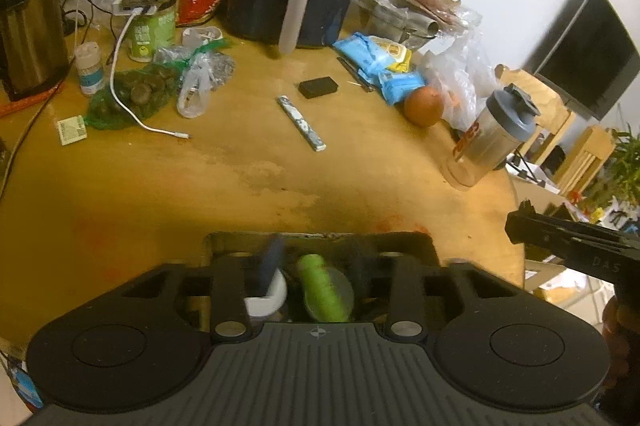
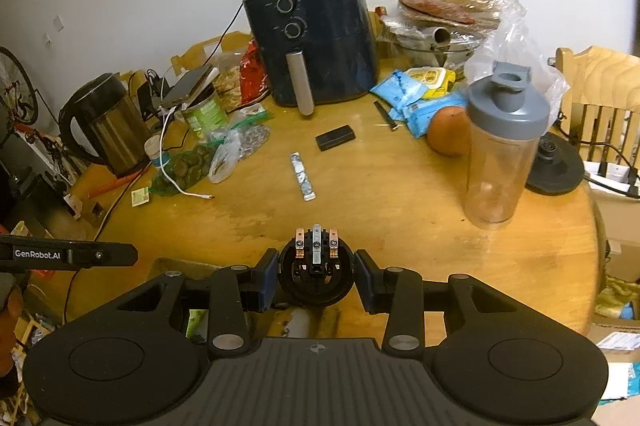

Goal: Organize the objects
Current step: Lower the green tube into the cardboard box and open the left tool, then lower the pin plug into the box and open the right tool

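Observation:
In the right wrist view my right gripper (image 2: 316, 276) is shut on a round black connector part (image 2: 316, 274) with copper and silver contacts, held above the table's front edge. In the left wrist view my left gripper (image 1: 316, 266) hangs open over a cardboard box (image 1: 416, 242) at the table's front edge, above a green bottle (image 1: 324, 286) and a white cup (image 1: 268, 300); it holds nothing. A foil stick packet (image 1: 302, 122) (image 2: 303, 176) and a small black box (image 1: 318, 87) (image 2: 335, 137) lie mid-table.
Round wooden table (image 2: 400, 194). A dark air fryer (image 2: 316, 34) stands at the back, a steel kettle (image 2: 104, 130) left, a clear shaker bottle (image 2: 504, 146) and an orange (image 2: 448, 136) right, snack packs (image 2: 416, 98), a green can (image 2: 204, 114), a white cable (image 2: 176, 182).

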